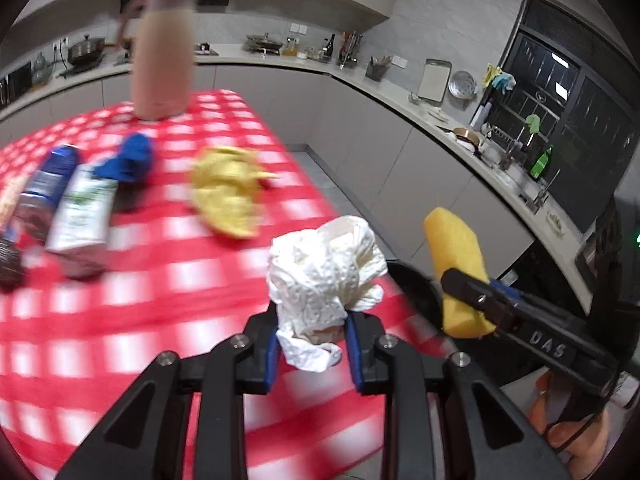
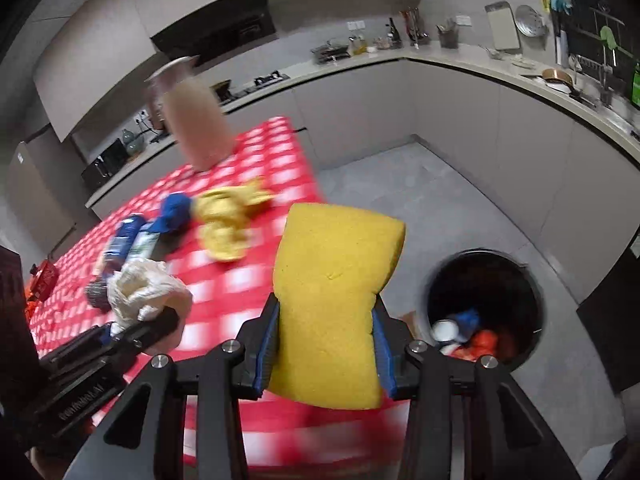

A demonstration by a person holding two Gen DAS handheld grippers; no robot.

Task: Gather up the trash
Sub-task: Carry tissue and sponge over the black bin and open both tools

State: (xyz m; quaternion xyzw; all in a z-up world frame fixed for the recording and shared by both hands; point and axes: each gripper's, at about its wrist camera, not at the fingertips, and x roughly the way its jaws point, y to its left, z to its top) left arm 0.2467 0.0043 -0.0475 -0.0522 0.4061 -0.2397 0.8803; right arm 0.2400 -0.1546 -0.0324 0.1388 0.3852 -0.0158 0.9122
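Observation:
My left gripper (image 1: 310, 344) is shut on a crumpled white paper towel (image 1: 324, 276), held above the red-and-white checked tablecloth (image 1: 140, 320) near its right edge. My right gripper (image 2: 326, 354) is shut on a yellow sponge (image 2: 334, 292); the left wrist view shows that sponge (image 1: 454, 256) to the right, past the table edge. The paper towel (image 2: 144, 292) also shows at the left of the right wrist view. A round black trash bin (image 2: 486, 308) stands on the floor to the right of the table, with trash inside. On the cloth lie a crumpled yellow rag (image 1: 228, 190) and a blue wad (image 1: 130, 158).
A tall beige jug (image 1: 162, 52) stands at the table's far end. Two cartons (image 1: 70, 200) and a dark object lie at the left. Grey kitchen counters (image 2: 460, 60) with utensils run along the walls; grey floor lies between table and cabinets. A hand (image 1: 568, 424) holds the right gripper.

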